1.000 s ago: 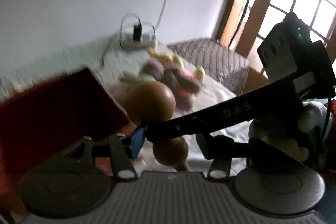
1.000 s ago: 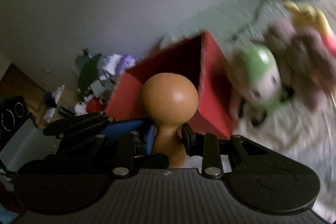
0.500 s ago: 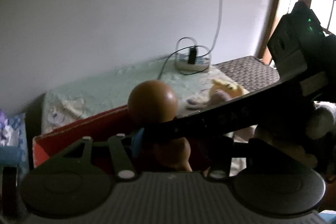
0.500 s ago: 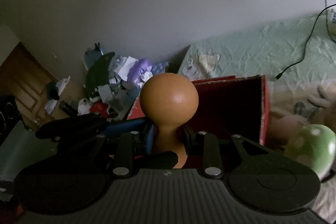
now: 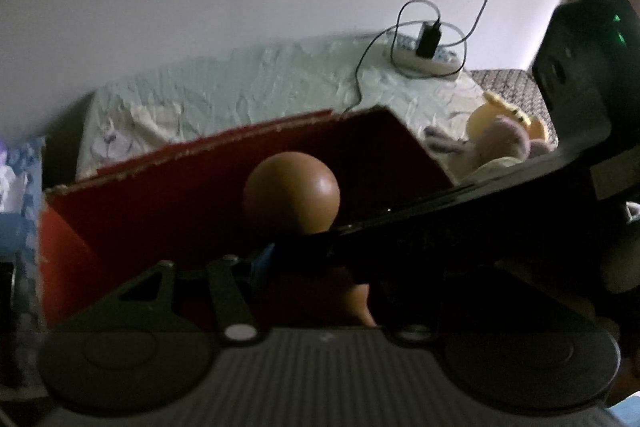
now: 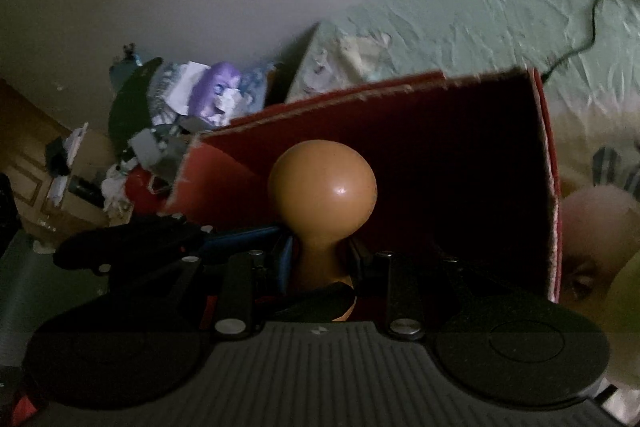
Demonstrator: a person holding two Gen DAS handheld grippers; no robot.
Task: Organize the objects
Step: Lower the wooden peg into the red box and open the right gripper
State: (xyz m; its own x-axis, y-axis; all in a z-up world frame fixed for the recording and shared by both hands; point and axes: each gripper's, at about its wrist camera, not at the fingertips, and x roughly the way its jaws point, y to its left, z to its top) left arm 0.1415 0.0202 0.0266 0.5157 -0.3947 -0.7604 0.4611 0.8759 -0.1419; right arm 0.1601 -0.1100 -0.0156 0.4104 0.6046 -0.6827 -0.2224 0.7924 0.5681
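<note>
Dim bedroom, pale green bedsheet [image 6: 500, 23], red box [image 6: 460, 163]; brown gourd toy [image 6: 322, 191] pinched by both grippers

Left gripper [image 5: 316, 259]: dark ribbed base plate, a round disc at each corner, black linkage bars fixed with silver screws, one blue finger pad [image 5: 262, 263] noted. Right gripper [image 6: 318, 259]: same ribbed plate, discs, bars and silver screws, blue pad on the left finger. A black box with a green light [image 5: 618, 37] is seen mounted on it.
</note>
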